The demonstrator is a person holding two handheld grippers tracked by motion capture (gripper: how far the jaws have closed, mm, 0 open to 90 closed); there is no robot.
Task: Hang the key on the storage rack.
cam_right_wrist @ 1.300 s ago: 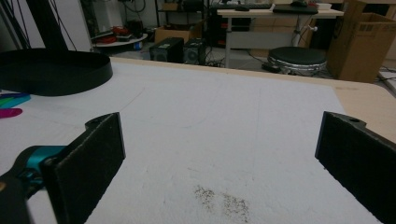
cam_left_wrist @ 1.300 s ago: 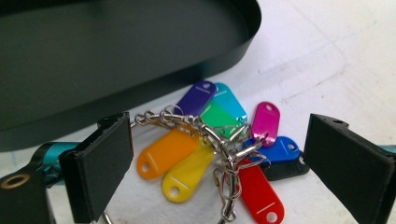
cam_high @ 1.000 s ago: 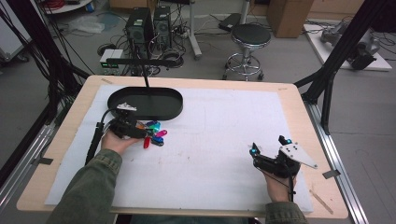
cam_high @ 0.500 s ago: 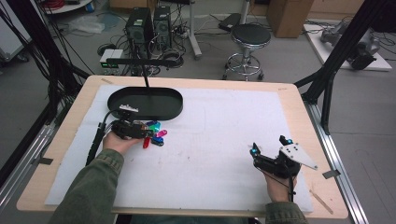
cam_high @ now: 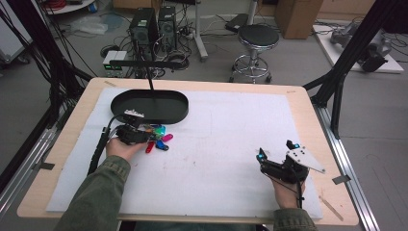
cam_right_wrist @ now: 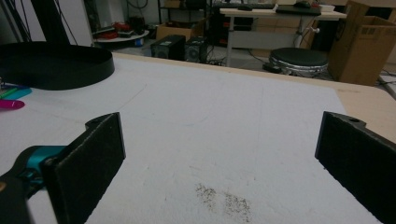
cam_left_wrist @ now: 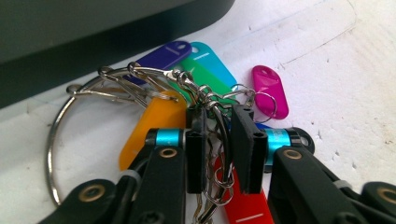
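The left tool (cam_left_wrist: 219,140) has just been closing, and its two black pads now stand narrow with the metal chain links of a bunch of key tags (cam_left_wrist: 196,93) pinched between them; in the left gripper view the links and small rings run straight through the gap, so I judge the grip made. Around the pads fan the tags themselves: an orange tag (cam_left_wrist: 149,126) to the left, a red tag (cam_left_wrist: 243,205) below, green, teal and dark blue ones beyond, and a magenta tag (cam_left_wrist: 268,88) off to the right. A large wire ring (cam_left_wrist: 51,140) loops out at the left.

In the high view the bunch (cam_high: 156,137) lies on the white mat of the bench (cam_high: 308,103), at its left side, touching or just short of the near rim of the black oval tray (cam_high: 149,106). The left tool (cam_high: 132,134) sits over it, low against the mat.

The right tool (cam_high: 276,151) rests near the right, near corner, well apart from the tags, its pads (cam_right_wrist: 88,158) spread wide with nothing between them.

As for progress: the bunch looks gripped but not yet lifted. If the tray is where it belongs, the lift and the short carry over the rim are left.
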